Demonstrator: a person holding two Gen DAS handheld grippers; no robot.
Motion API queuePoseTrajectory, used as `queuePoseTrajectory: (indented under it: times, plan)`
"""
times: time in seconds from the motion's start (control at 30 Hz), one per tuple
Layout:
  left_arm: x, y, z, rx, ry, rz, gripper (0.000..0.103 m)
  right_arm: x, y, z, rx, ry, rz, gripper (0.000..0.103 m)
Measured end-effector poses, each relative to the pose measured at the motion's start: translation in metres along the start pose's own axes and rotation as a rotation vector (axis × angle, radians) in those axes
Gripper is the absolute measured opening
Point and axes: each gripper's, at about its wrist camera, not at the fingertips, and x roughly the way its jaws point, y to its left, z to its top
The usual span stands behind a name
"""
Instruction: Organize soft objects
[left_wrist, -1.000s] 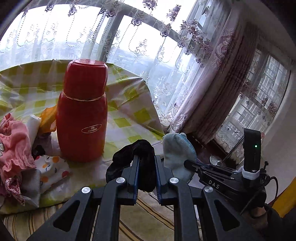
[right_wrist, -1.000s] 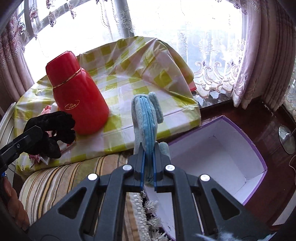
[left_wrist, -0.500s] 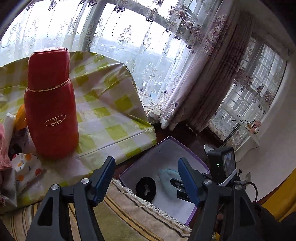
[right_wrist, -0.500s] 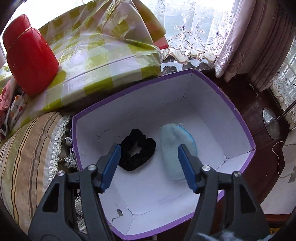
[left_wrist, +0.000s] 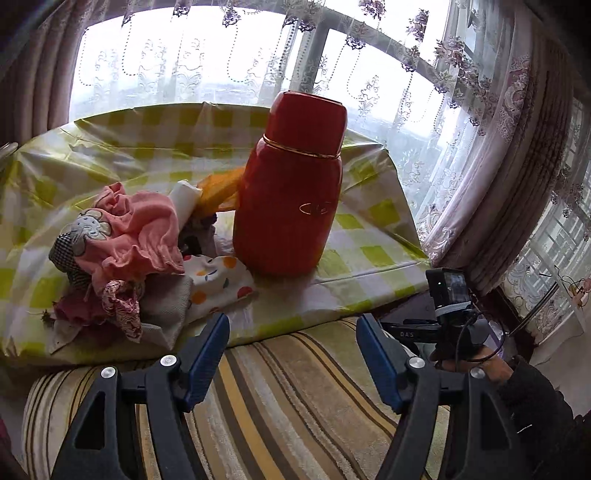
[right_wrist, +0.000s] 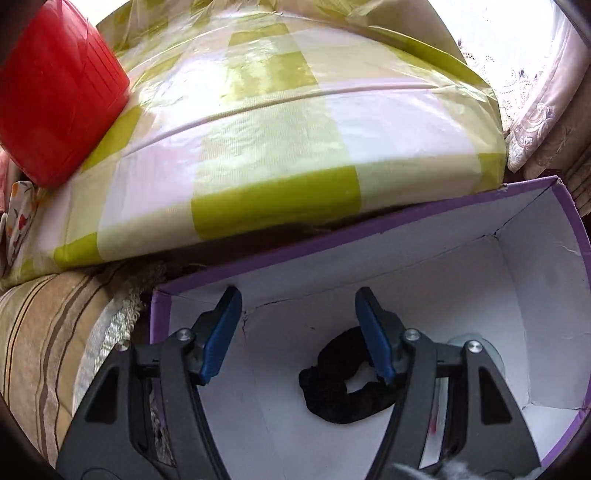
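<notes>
A heap of soft cloths (left_wrist: 122, 254), pink, spotted white and grey, lies on the checked yellow cloth (left_wrist: 373, 254) left of a red flask (left_wrist: 291, 195). My left gripper (left_wrist: 293, 354) is open and empty above the striped cushion (left_wrist: 280, 398), just in front of the heap. My right gripper (right_wrist: 297, 332) is open and empty inside the purple box (right_wrist: 369, 225). A black scrunchie (right_wrist: 340, 391) lies on the box floor by the right finger. A pale blue soft piece (right_wrist: 469, 339) shows behind that finger, mostly hidden.
The right gripper unit (left_wrist: 447, 317) and the hand holding it sit at the right of the left wrist view. The red flask (right_wrist: 55, 99) stands near the table edge. Lace curtains (left_wrist: 498, 147) hang behind and to the right.
Both grippers opened and dropped the black scrunchie and the blue piece into the box. The left gripper has since swung left to face the cloth heap. The right gripper has sunk lower into the box.
</notes>
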Motion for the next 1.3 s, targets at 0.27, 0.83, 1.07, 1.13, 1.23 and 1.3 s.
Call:
queuePoseTrajectory:
  times: [0.27,0.83,1.07,1.13,1.23,1.3]
  plan:
    - [-0.023,0.056,-0.014,-0.130,-0.022,0.191,0.073,-0.053,0.008,-0.007,-0.011,-0.091,0.025,0.069]
    - [-0.139,0.278,-0.110,-0.272,-0.101,0.938,0.073,-0.162,0.163,0.017,-0.317,-0.309,0.151,0.073]
    - [-0.139,0.331,-0.172,-0.324,-0.078,0.994,0.073,-0.152,0.228,0.020,-0.414,-0.274,0.204,0.073]
    - [-0.127,0.337,-0.191,-0.296,-0.091,1.007,0.073,-0.149,0.244,0.020,-0.440,-0.260,0.216,0.074]
    - [-0.111,0.355,-0.214,-0.327,-0.080,1.017,0.073,-0.142,0.268,0.022,-0.488,-0.241,0.212,0.074]
    - [-0.104,0.370,-0.222,-0.368,-0.078,1.022,0.073,-0.140,0.282,0.024,-0.515,-0.237,0.217,0.074]
